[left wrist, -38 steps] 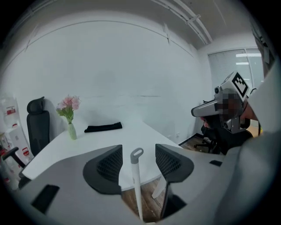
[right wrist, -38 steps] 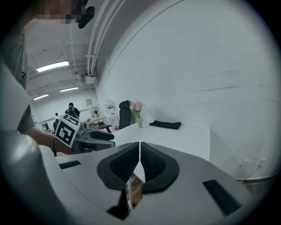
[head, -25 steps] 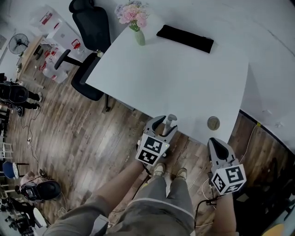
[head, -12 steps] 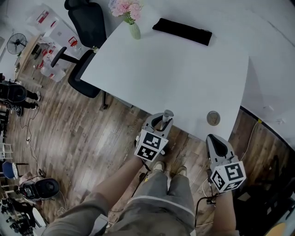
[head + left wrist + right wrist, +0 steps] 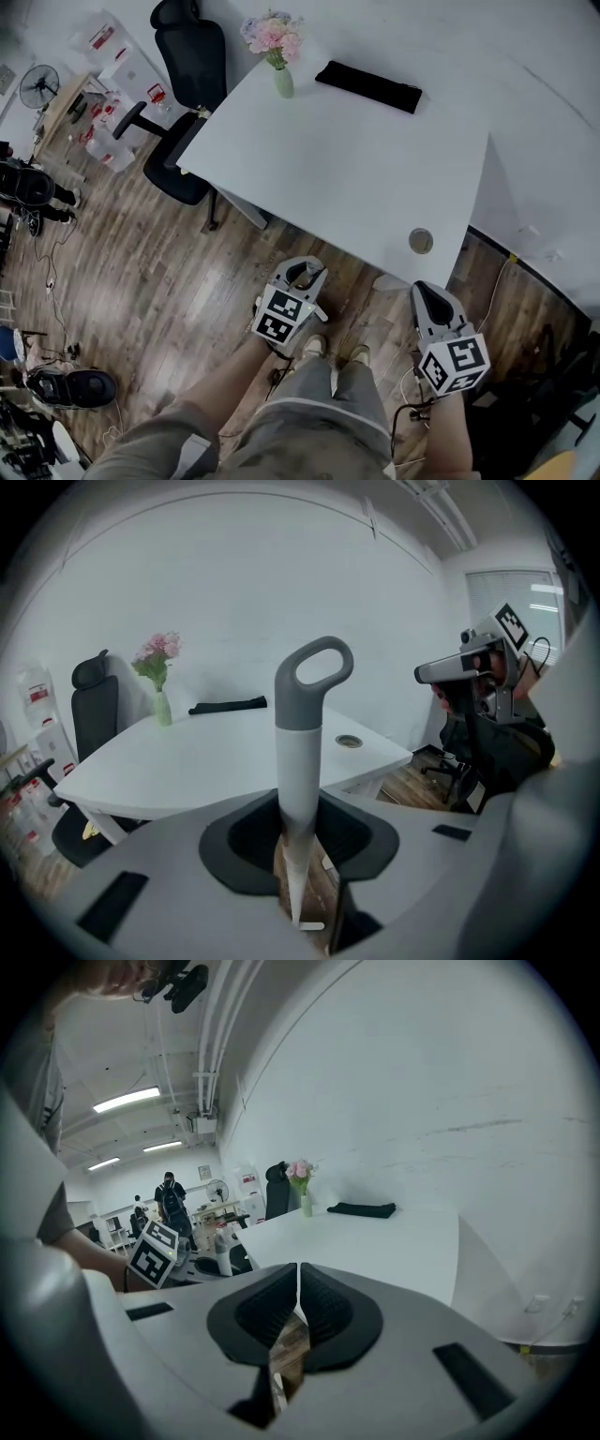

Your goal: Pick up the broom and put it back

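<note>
Bright, even light (fisheye-bent, dark corners)

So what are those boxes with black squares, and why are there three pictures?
Those are hand-held grippers: a person holds one in each hand, and the marked cubes are part of them. The top-down picture comes from a camera on the person's head; the other two come from cameras riding on each gripper. On the white table stand a vase of flowers and a long black thing. The left gripper is closing its fingers on a broom handle; the right gripper has its fingers together, holding nothing.
</note>
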A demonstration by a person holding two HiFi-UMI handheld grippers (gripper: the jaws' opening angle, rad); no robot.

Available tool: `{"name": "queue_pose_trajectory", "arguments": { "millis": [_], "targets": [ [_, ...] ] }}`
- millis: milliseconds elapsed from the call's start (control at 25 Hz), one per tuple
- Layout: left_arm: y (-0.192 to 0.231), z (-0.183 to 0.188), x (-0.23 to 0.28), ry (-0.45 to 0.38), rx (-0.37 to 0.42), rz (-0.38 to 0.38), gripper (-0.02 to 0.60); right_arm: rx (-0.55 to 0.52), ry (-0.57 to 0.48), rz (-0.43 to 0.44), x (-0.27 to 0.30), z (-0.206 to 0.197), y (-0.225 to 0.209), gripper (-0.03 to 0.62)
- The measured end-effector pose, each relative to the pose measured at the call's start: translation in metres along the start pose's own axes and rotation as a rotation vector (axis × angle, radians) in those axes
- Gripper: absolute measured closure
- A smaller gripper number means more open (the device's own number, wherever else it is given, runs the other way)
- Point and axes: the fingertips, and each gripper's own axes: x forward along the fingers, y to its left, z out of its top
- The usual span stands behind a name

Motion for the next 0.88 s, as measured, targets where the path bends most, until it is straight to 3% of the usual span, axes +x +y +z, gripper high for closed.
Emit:
{"name": "queue_pose_trajectory", "arguments": {
  "millis": [320, 680, 880],
  "targets": [
    [0.005, 0.034, -0.074, -0.079, -0.031, 0.049, 0.471, -0.049, -0.053, 0.014, -0.038, 0.046, 0.034, 0.559],
    [-0.004, 0.152, -0.154, -0.257, 0.016, 0.043, 0.471, -0.225, -0.135, 0.002, -0.083, 0.132, 0.066, 0.557],
    [-0.010, 0.206, -0.197, -0.357, 0.049, 0.043, 0.471, -0.255, -0.214, 0.020, -0.110, 0.175, 0.079, 0.559]
  ]
}}
